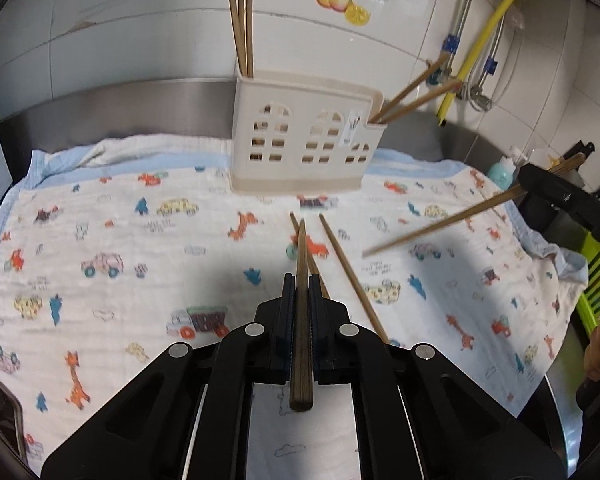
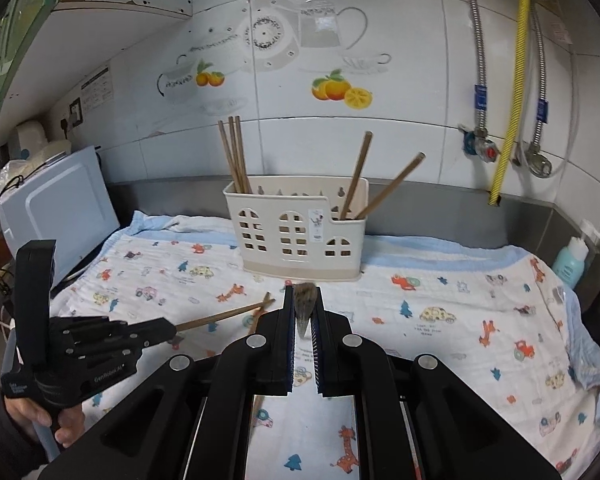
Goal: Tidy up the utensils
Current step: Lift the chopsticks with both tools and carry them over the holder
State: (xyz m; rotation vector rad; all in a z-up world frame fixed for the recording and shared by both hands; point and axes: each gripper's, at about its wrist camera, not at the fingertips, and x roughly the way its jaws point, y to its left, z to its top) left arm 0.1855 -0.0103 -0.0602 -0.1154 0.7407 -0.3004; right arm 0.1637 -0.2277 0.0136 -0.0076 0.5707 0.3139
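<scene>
Your left tongs (image 1: 300, 280) pinch a slim brown wooden chopstick (image 1: 301, 320); your right tongs (image 2: 302, 300) pinch another chopstick (image 2: 305, 308) end-on.

Nine chopsticks (image 1: 300, 300), one holder (image 1: 300, 140), two grippers (image 1: 300, 280).

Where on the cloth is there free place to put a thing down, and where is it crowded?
Free: the cloth right of the holder, toward the blue bottle, and its left part before the steel backsplash. Crowded: in front of the holder, where loose chopsticks lie and both grippers carry chopsticks.
</scene>
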